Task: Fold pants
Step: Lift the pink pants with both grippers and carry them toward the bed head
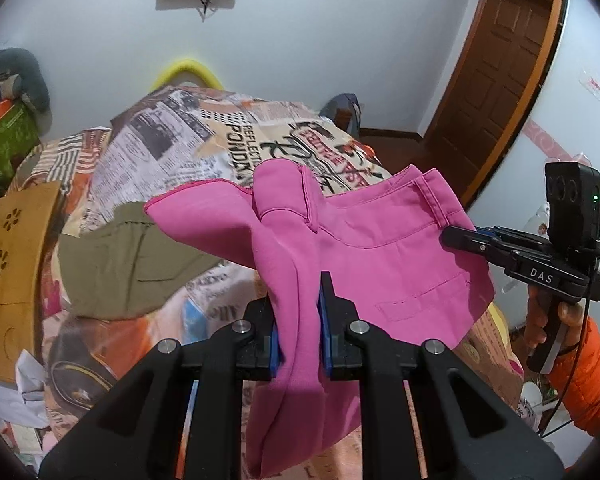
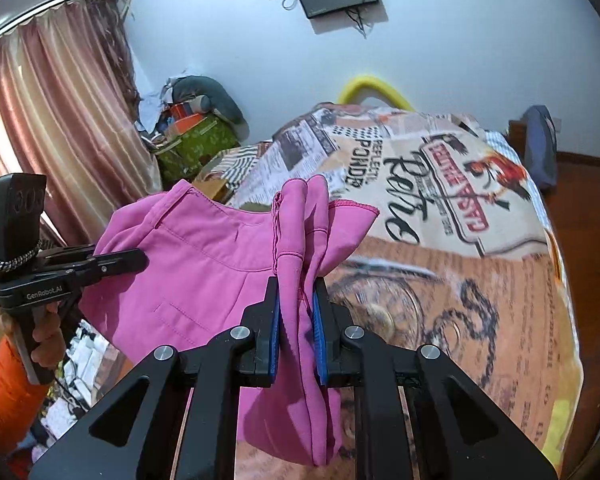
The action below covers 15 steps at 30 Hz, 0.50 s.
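Bedspread (image 1: 172, 140) in newspaper print lies beyond both sets of jaws. Pink pants (image 1: 380, 248) hang stretched between them above it. Left gripper (image 1: 298, 320) is nearly closed, pinching a bunched fold; right gripper (image 2: 296, 316) likewise clamps gathered pink cloth.

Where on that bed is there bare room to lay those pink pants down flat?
The bright pink cotton pants hang from both hand-held grippers. The widest bare patch is the newspaper-print bedspread in the right wrist view, between the pants and the bed's far right edge. It is crowded by the olive-green garment and wooden board.
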Tool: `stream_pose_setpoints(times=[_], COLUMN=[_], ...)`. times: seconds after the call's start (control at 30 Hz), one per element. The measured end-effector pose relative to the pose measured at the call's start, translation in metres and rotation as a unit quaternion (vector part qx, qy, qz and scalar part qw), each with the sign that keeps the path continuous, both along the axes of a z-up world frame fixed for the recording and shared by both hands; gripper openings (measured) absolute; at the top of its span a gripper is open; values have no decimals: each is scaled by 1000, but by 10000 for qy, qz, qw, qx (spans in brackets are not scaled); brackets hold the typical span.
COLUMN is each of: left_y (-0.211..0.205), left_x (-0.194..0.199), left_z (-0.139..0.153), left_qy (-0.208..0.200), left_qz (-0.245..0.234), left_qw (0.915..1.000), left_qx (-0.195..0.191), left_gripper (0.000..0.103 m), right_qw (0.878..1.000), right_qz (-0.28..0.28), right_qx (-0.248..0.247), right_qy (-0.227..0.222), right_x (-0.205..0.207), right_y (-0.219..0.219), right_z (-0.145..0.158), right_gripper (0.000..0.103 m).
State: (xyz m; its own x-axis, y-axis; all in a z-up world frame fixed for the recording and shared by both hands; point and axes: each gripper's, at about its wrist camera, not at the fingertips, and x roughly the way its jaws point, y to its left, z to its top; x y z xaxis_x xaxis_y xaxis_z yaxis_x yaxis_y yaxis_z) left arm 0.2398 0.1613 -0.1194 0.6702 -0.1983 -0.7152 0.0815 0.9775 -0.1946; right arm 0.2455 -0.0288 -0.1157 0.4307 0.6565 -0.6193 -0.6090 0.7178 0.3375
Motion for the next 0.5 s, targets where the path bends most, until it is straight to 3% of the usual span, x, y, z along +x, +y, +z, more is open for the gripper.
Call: stream_pose_setpoints(times=[0.27, 0.5], left_y=[42, 95], left_x=[20, 48], left_z=[2, -13], left_qy=[-108, -23], left_qz=[320, 548], left_qw=[9994, 9985], left_qx=[71, -35], left_gripper=[15, 15], right_qw=[9998, 9995], right_qz=[164, 295], right_qx=[6, -45], right_qy=[-82, -84], right_x=[31, 63], right_y=[49, 99], right_z=[0, -11], right_gripper=[13, 13])
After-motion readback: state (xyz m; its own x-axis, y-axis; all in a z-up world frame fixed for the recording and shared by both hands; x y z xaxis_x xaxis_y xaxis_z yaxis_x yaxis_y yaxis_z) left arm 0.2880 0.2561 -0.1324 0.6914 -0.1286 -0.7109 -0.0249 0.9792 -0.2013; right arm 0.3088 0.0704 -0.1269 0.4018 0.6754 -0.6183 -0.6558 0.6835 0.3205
